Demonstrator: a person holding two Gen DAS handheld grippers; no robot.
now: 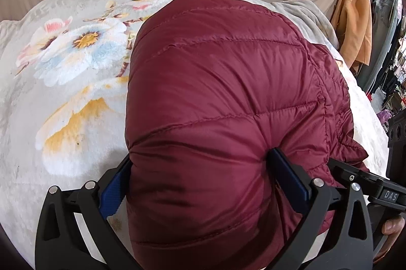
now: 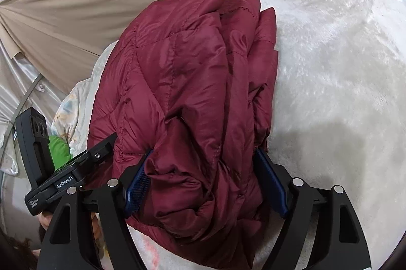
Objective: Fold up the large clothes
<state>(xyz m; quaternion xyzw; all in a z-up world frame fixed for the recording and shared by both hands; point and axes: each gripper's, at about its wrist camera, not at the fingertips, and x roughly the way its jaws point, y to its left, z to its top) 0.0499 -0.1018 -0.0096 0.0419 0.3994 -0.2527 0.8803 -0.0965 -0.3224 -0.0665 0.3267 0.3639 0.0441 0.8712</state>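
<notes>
Jacket: the maroon quilted jacket (image 1: 223, 97) lies folded into a thick bundle on the floral blanket (image 1: 63, 72), running from 6 o'clock up to 12 o'clock in both wrist views.
Left gripper: your left gripper (image 1: 203, 176) straddles the near end of the bundle, jaws spread wide with the blue pads (image 1: 289, 178) against its sides; the fabric bulges between them, so it reads as clamped on the jacket.
Right gripper: your right gripper (image 2: 205, 178) takes the neighbouring near end, where the loose layers stack up, the same way; its pads (image 2: 138, 183) sit against the cloth on either side.
Step in hand: it looks like you are setting down or squaring the folded bundle. Keep both claws level with each other so the puffy layers do not slide apart, and press the air out before you let go.
Loose edges: in the right wrist view the layered edges fan out at 1 o'clock; tuck them under, since slick fabric tends to spring back.
Open room: bare blanket stretches to 3 o'clock in the right wrist view and to 9 o'clock in the left.
Limits: the beige curtain (image 2: 76, 3) closes off 10 to 12 o'clock, and hanging clothes (image 1: 355, 16) crowd 2 o'clock in the left view.
</notes>
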